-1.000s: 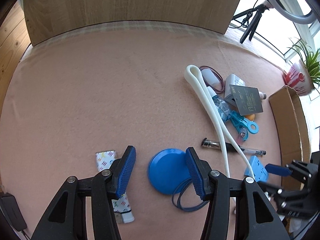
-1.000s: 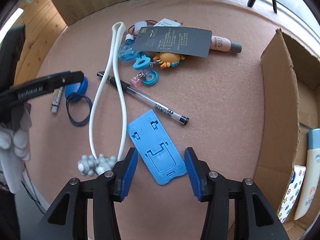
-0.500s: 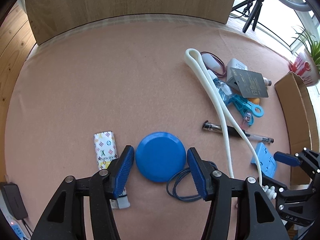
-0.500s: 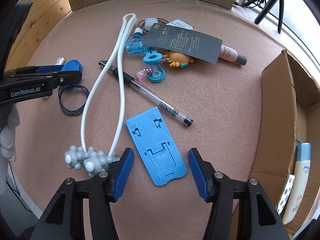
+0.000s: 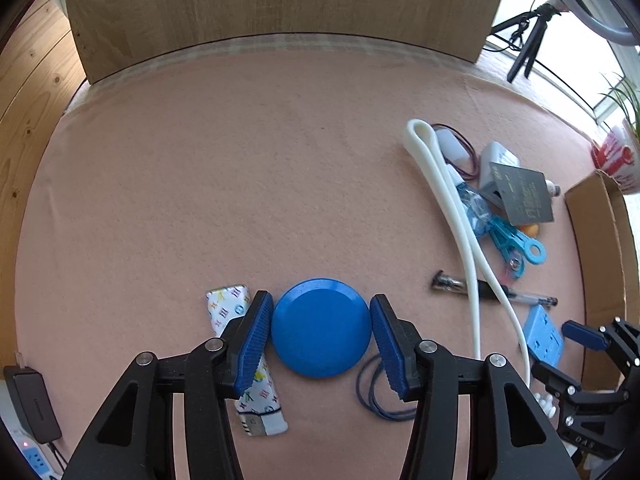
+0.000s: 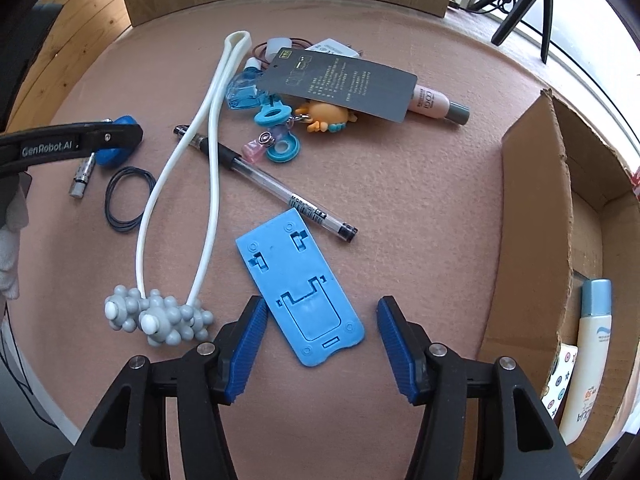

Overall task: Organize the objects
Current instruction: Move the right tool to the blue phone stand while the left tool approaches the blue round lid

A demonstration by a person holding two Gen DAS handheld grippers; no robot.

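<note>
— Where is the blue round lid (image 5: 320, 328)?

— On the pink felt tabletop (image 5: 240, 184), between the spread fingers of the left gripper (image 5: 320, 338), not clamped.

— And the right gripper (image 6: 320, 346)?

— Open also, around the blue phone stand (image 6: 300, 292). A cardboard box (image 6: 532, 216) stands to the right, a wooden panel (image 5: 280, 0) behind, a window beyond.

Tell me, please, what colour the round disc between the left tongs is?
Solid blue disc, seen best in the left wrist view.
</note>
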